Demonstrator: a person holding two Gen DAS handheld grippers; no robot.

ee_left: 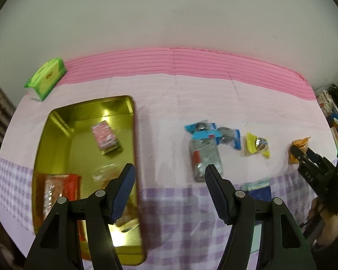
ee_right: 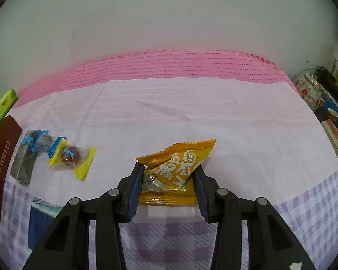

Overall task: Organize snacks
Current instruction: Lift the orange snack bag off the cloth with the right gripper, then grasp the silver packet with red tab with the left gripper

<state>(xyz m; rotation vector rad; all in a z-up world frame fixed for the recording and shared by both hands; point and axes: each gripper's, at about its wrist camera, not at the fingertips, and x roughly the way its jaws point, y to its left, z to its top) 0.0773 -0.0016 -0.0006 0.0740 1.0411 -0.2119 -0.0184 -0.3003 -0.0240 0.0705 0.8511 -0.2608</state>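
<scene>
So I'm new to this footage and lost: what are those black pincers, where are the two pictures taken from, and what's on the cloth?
Each picture comes from a camera on a hand-held tool with two fingers; a person holds one in each hand. The left gripper is open and empty, over the gold tin, which already holds some snacks. On the tablecloth lie blue-wrapped snacks, a silver pack and a yellow-wrapped candy. The right gripper is clamped on an orange packet. A green box sits at the far left.
</scene>
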